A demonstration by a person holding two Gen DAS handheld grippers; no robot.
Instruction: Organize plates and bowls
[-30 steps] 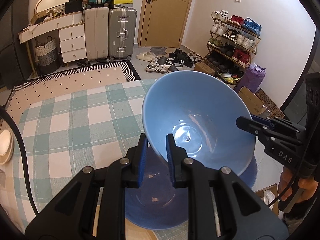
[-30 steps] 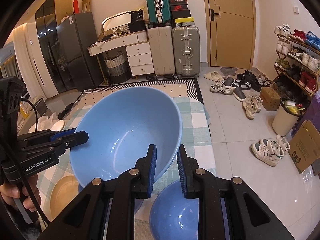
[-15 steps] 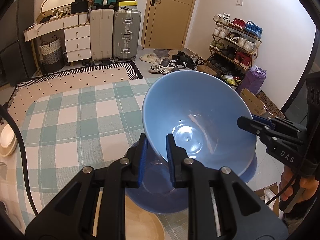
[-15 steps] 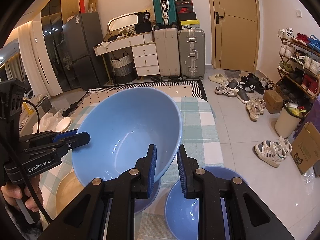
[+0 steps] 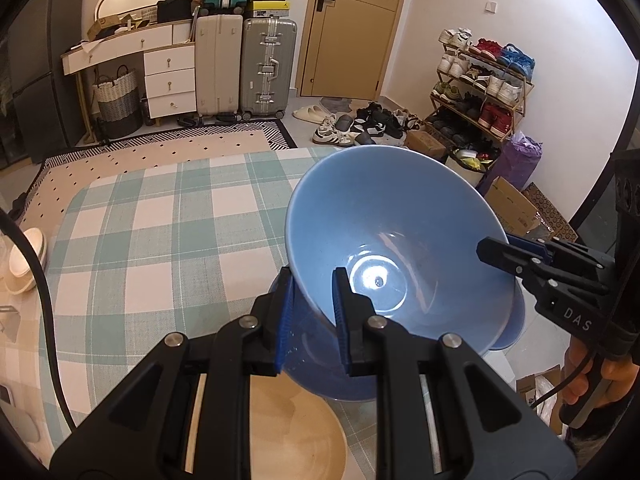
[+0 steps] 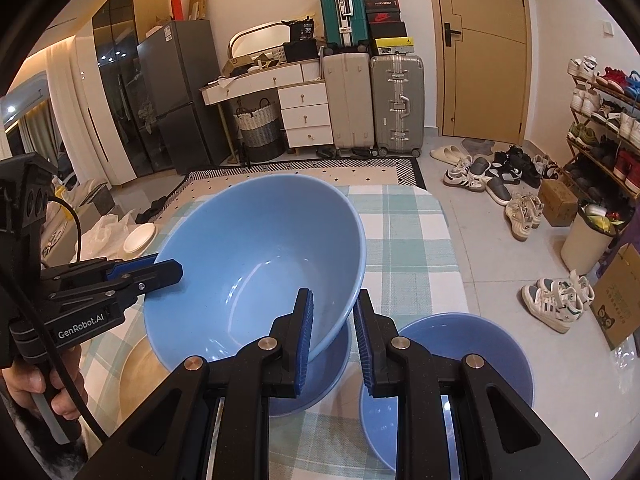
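There, bowl (image 5: 394, 240) between both tools' fingers.

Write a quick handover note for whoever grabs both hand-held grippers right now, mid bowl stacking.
Left hand-held gripper: shut on the near-left rim of the held blue bowl.
Right hand-held gripper: shut on the opposite rim of the same bowl, so both carry it, tilted, above the table.
Directly beneath sits a second blue bowl on the checked tablecloth; a third blue bowl stands to its right, and a wooden plate lies to its left.
Done: bowl lifted over the target.
Left: lower it in, release, then handle the third bowl and the plate.
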